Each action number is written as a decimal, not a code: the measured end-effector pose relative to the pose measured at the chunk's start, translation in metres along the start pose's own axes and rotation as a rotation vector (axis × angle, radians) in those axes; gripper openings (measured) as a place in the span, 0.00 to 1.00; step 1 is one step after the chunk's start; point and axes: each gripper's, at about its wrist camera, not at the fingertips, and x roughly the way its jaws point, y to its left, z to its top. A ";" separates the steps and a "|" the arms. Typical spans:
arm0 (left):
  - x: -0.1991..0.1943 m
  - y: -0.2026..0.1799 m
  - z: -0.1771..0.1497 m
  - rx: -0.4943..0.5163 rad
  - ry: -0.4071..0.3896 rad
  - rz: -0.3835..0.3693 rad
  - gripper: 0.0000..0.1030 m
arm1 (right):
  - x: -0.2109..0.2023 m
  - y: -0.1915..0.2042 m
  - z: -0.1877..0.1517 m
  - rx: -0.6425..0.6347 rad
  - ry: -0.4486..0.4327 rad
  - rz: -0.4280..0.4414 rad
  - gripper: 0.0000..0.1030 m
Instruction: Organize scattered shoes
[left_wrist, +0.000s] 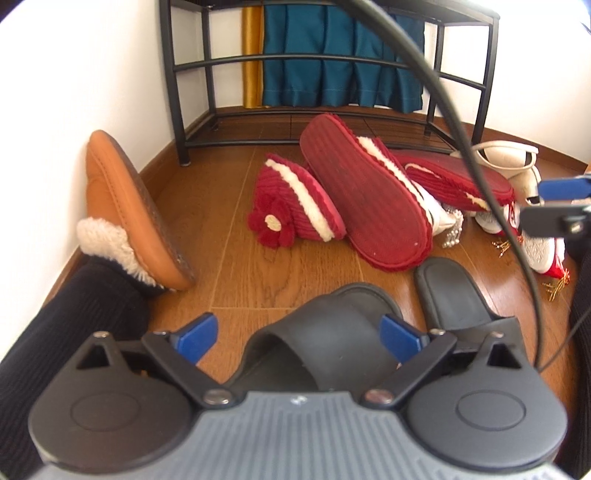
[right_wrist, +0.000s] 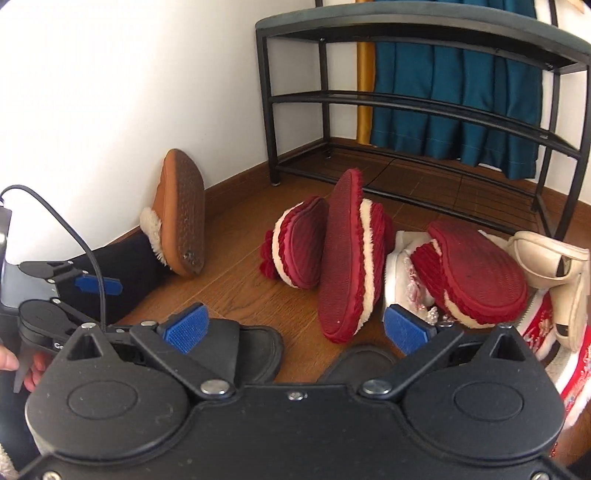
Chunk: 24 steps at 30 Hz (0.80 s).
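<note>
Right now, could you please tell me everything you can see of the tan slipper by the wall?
The tan slipper looks like smooth leather or suede, with stitching along the edge and a cream fleece lining spilling from its opening. It stands tipped on its side, its upper leaning against the white wall and its studded brown sole facing the room. Its lower edge rests on the wooden floor by the skirting board. A dark knitted garment appears to touch its fleecy opening. Neither gripper touches it.

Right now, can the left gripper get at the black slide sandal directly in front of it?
Probably yes. The left gripper is open, its blue fingers on either side of the black slide sandal, whose strap sits between them with nothing in the way.
</note>
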 end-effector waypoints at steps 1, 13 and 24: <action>-0.005 0.000 -0.001 -0.001 -0.007 0.002 0.96 | 0.005 0.005 0.000 -0.026 0.011 0.016 1.00; -0.057 0.001 -0.029 -0.075 -0.054 0.079 0.99 | 0.064 0.077 -0.004 -0.439 0.160 0.231 1.00; -0.069 0.007 -0.032 -0.110 -0.081 0.110 0.99 | 0.110 0.130 -0.010 -0.869 0.318 0.400 1.00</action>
